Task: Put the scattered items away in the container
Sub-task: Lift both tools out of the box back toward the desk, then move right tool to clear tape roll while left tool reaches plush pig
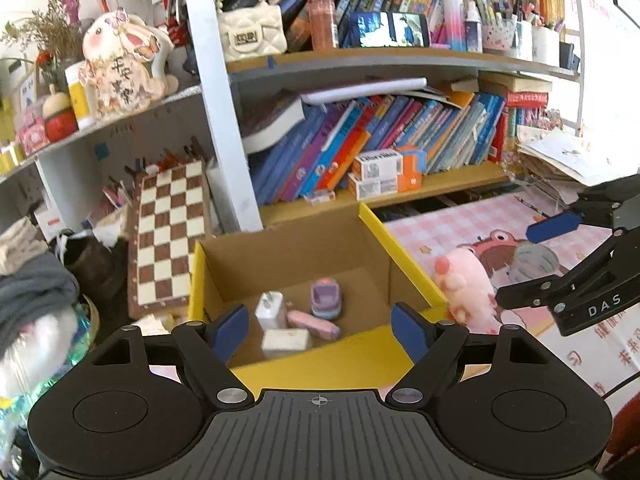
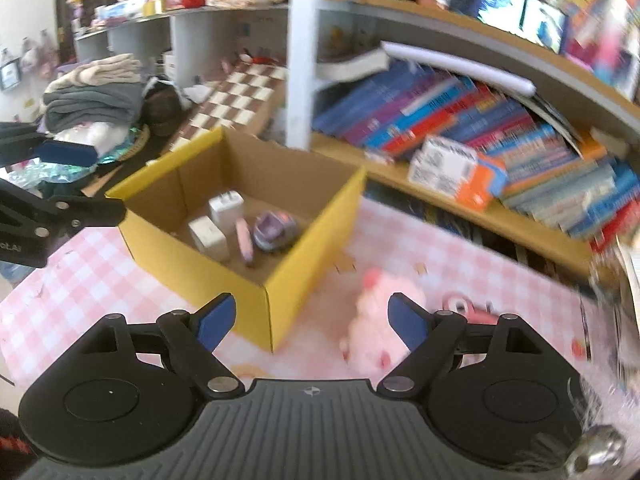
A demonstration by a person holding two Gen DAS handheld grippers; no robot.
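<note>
A yellow cardboard box (image 1: 404, 258) (image 2: 280, 304) stands open on the pink checked mat. Inside lie a white charger (image 1: 270, 310) (image 2: 225, 207), a white block (image 1: 286, 339) (image 2: 208, 236), a pink case (image 1: 314, 323) (image 2: 245, 240) and a purple toy (image 1: 326, 298) (image 2: 274, 230). A pink plush toy (image 1: 464, 288) (image 2: 376, 320) lies on the mat right of the box. My left gripper (image 1: 320, 334) is open and empty over the box's near edge. My right gripper (image 2: 312, 322) is open and empty, its right finger just in front of the plush; it also shows in the left wrist view (image 1: 532, 262).
A grey fuzzy item (image 1: 534, 264) lies on the mat beyond the plush. A small pink object (image 2: 460, 306) lies right of the plush. Bookshelves (image 1: 380, 136) stand behind the box. A chessboard (image 1: 170, 232) leans at the left, next to folded clothes (image 2: 92, 96).
</note>
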